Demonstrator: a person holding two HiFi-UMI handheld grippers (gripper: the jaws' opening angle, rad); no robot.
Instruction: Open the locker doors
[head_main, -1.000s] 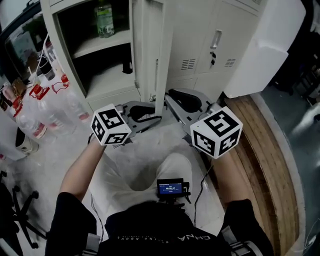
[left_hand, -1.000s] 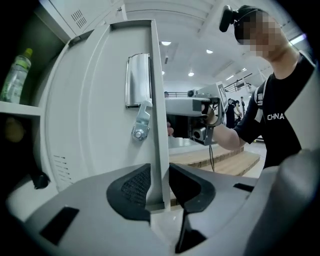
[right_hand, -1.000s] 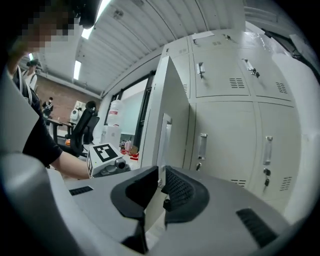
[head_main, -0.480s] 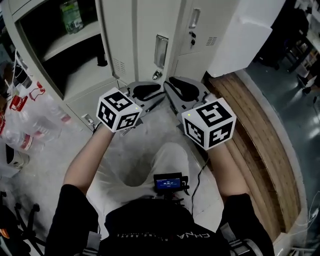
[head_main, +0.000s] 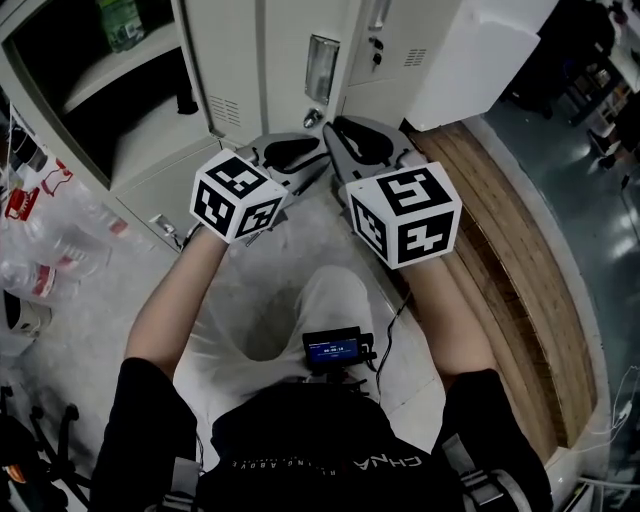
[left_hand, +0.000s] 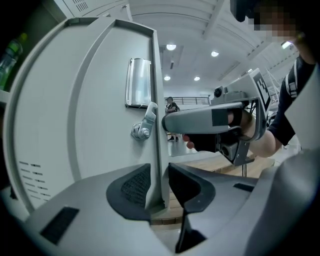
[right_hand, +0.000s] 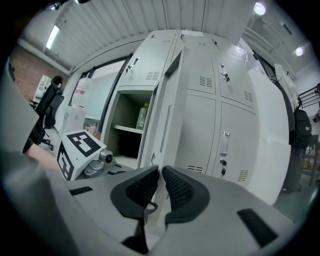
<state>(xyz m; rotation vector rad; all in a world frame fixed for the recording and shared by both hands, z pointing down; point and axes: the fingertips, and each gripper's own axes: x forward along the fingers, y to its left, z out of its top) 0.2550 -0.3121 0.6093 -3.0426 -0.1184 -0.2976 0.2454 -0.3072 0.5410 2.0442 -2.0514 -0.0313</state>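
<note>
Head view: a pale floor (head_main: 110, 330) runs up to a bank of grey lockers (head_main: 390, 90) on the far side, and a wooden platform (head_main: 510, 270) borders it on the right. At far left, clear plastic bottles (head_main: 50, 250) with red labels cluster on the floor. Right of them an open compartment (head_main: 150, 150) holds a green bottle (head_main: 120, 20) on its upper shelf and a small dark thing lower down. The locker door (head_main: 280, 60) stands ajar beside it. The left gripper (left_hand: 160, 185) straddles the door's free edge, pads pressed on both faces. The right gripper (right_hand: 160, 175), just beside it, has its jaws almost together, holding nothing.
</note>
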